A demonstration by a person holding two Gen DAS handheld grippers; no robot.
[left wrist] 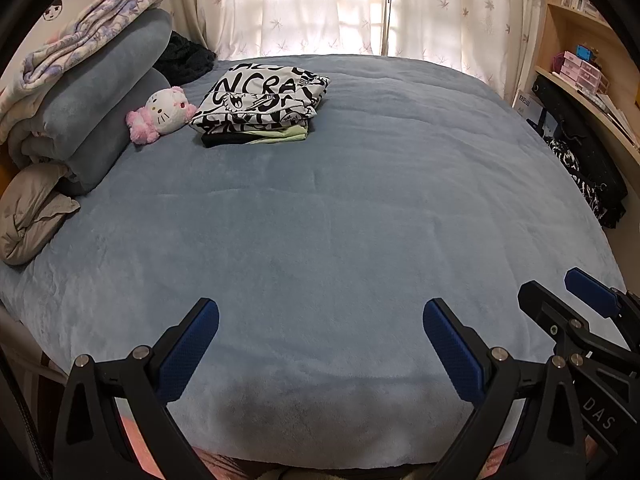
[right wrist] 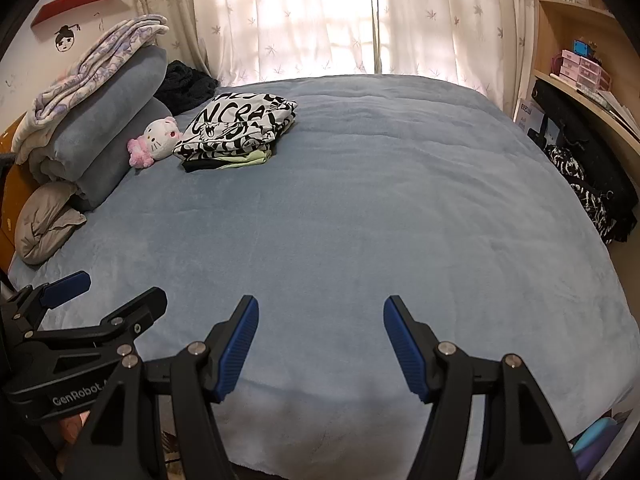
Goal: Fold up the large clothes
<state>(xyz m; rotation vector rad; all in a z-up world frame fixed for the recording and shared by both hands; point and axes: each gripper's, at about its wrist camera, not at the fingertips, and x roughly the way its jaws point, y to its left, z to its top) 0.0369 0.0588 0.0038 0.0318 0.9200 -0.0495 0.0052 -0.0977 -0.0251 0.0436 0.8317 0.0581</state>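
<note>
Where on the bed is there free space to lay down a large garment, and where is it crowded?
The blue bed cover lies bare between the grippers and the folded clothes stack, and across to the curtain side. Crowded: the left edge, with rolled blankets, plush toy and grey pillow.

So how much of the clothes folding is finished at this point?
Done: a folded stack sits near the plush cat, black-and-white printed garment on top. In hand: nothing; the left tongs and right tongs are both open over the bare blue bedspread. Left: possibly the printed clothing hanging by the shelves.
</note>
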